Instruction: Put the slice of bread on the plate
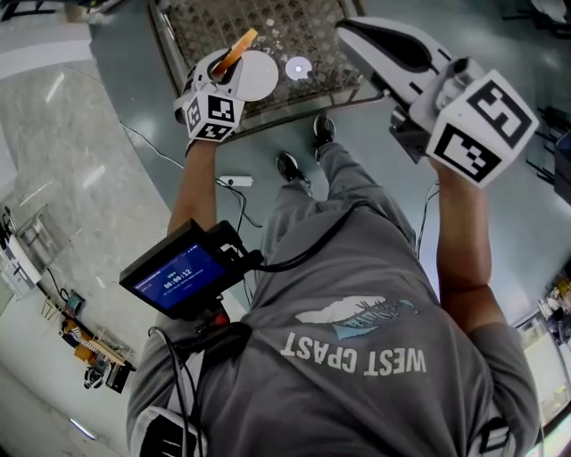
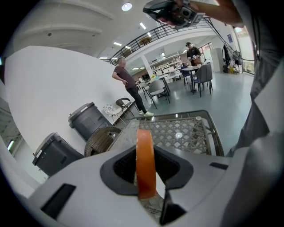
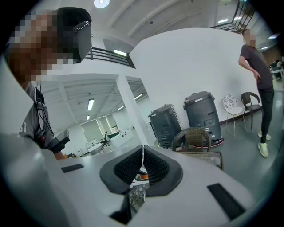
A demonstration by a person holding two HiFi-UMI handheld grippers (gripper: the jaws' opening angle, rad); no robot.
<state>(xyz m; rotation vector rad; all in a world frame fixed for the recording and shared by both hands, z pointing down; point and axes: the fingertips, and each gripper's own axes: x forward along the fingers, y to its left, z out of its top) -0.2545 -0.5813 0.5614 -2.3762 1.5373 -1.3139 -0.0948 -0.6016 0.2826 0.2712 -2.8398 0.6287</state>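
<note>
bread slice [image 1: 235, 50] in left claw [image 2: 146, 170], near plate [image 1: 263, 78]

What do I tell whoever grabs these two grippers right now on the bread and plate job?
Left gripper: fingers shut on the bread slice, held on edge, at the white plate on the lattice-top table.
Right gripper: shut, empty, held up off to the side.
Done: slice is picked up and at the plate.
Left: lay it flat on the plate and open the fingers. Whether it touches the plate yet cannot be told.
</note>
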